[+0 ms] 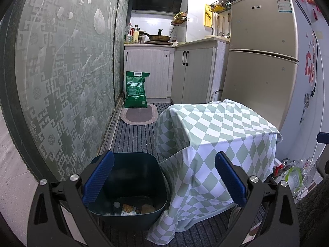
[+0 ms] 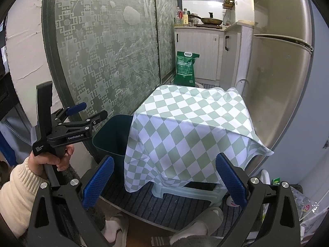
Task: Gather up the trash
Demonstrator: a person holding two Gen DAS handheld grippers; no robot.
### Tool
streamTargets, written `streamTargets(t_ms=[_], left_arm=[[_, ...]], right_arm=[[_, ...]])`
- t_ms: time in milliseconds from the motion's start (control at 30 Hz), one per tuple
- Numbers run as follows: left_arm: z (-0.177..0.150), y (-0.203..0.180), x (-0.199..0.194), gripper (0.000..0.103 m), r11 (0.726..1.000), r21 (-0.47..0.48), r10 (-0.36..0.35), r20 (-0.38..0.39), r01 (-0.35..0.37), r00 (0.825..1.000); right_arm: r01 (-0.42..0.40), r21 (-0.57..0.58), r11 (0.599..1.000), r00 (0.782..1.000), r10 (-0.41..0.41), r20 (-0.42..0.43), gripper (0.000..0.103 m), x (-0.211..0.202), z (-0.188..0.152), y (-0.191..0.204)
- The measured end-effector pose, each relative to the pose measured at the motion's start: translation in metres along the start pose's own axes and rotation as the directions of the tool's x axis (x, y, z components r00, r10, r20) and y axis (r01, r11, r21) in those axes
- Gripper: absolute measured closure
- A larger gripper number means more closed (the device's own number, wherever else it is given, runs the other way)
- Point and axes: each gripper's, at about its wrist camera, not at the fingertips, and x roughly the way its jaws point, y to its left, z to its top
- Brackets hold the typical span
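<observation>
A dark teal trash bin (image 1: 131,185) stands on the floor left of a stool under a green-and-white checked cloth (image 1: 216,135). Brownish scraps (image 1: 148,207) lie in the bin's bottom. My left gripper (image 1: 164,181) is open and empty, just above and in front of the bin. In the right wrist view the bin (image 2: 113,135) shows partly behind the cloth (image 2: 185,127). My right gripper (image 2: 164,183) is open and empty, in front of the stool. The left gripper (image 2: 82,113) shows there too, held by a hand, above the bin.
A patterned glass sliding door (image 1: 61,78) runs along the left. A beige fridge (image 1: 263,57) stands at the right. Plastic bags (image 1: 292,173) lie on the floor right of the stool. A green sack (image 1: 135,90) and an oval mat (image 1: 137,115) lie by the cabinets.
</observation>
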Motion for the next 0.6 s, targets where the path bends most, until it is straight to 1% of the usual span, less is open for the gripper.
streamTargets(t_ms=[600], left_arm=[[0.0021, 0.0068, 0.0003, 0.003, 1.0, -0.007, -0.001, -0.009, 0.001, 1.0]], right_arm=[[0.0, -0.002, 1.0, 1.0, 0.0, -0.005, 0.003, 0.0015, -0.0008, 0.0014]])
